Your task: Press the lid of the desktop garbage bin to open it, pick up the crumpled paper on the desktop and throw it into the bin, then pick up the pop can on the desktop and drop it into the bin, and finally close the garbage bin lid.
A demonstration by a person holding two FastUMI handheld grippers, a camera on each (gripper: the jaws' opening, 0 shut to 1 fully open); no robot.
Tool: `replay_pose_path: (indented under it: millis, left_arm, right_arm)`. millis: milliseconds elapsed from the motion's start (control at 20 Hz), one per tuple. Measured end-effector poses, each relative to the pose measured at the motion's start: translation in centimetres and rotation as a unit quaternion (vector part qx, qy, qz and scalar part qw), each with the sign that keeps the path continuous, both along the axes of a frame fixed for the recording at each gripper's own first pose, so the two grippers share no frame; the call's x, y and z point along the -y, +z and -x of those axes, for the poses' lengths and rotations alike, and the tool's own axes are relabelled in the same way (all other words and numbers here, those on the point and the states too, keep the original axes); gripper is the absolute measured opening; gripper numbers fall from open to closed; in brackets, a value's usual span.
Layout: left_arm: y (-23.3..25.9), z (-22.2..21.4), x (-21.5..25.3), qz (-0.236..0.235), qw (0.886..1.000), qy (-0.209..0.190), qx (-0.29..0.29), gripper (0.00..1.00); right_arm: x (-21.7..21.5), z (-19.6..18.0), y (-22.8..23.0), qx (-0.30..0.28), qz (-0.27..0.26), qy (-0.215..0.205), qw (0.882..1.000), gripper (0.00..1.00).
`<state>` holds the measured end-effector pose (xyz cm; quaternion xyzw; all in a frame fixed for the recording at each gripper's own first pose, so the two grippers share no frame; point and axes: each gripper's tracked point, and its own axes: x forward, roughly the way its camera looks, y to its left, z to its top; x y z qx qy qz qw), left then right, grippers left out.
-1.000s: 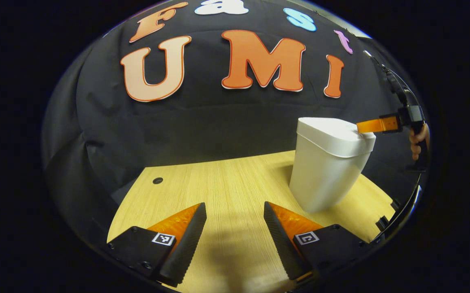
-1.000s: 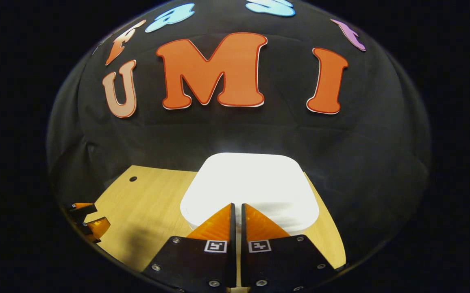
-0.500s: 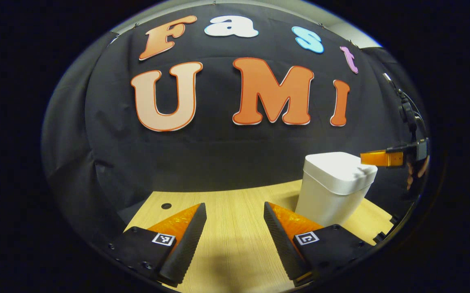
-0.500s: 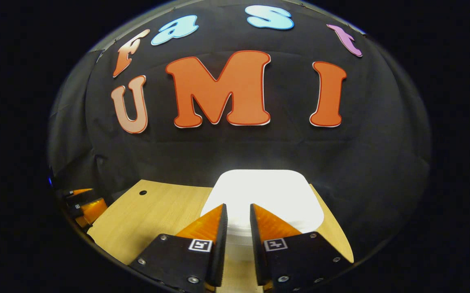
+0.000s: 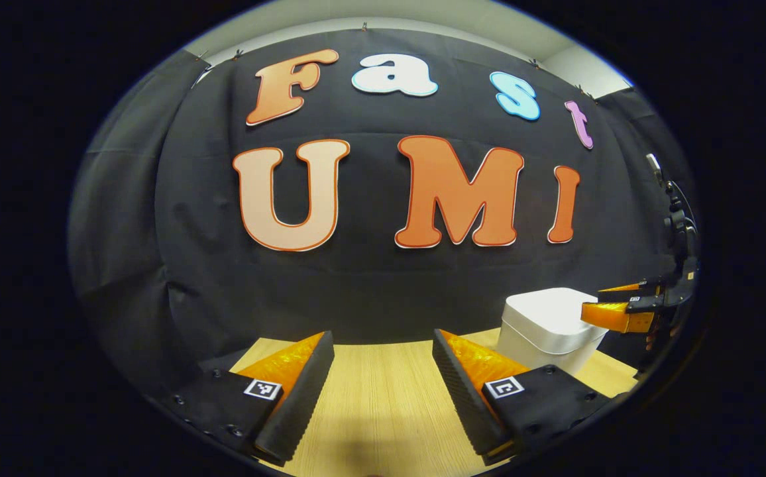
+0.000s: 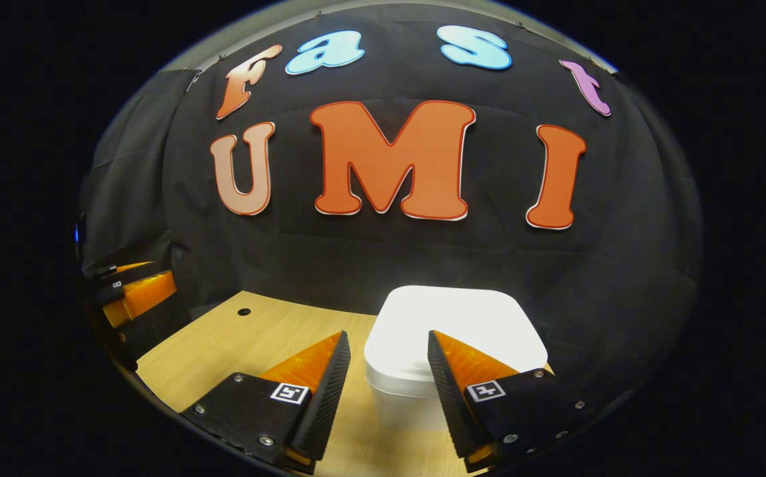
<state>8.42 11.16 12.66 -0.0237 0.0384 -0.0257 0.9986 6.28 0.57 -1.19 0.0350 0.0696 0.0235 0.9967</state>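
Lid down on the white garbage bin (image 6: 456, 324), standing near the desktop's (image 6: 237, 344) far right edge. Right gripper (image 6: 388, 361) hangs spread above it, empty; left gripper (image 5: 383, 361) is spread too.

Both views face the booth wall over the table (image 5: 383, 397), sharing the nearby white bin (image 6: 456, 324).

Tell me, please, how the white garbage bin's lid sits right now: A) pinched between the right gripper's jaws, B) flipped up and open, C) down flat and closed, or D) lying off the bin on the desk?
C: the lid lies flat over the garbage bin, and the right gripper hangs above it, jaws spread apart and gripping nothing.
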Motion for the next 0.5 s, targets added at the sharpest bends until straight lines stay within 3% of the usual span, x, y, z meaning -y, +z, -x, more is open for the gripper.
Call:
replay_pose_path:
  millis: [200,250,300,500]
  left_arm:
    - [0.8,0.3,0.0,0.002,1.0,0.001,0.014,0.96]
    - [1.0,0.2,0.0,0.0,1.0,0.001,0.016,0.98]
    - [1.1,0.2,0.1,-0.001,1.0,0.0,0.019,0.98]
    - [1.4,0.2,0.1,-0.001,1.0,0.0,0.022,0.97]
  right_arm:
    - [-1.2,0.1,0.5,0.021,0.01,0.01,1.0,0.78]
    - [-1.3,0.1,0.6,0.026,0.012,0.011,1.0,0.75]
    - [-1.8,0.0,0.5,0.027,0.014,0.013,0.999,0.81]
    - [-2.3,-0.1,0.7,0.034,0.015,0.017,0.999,0.83]
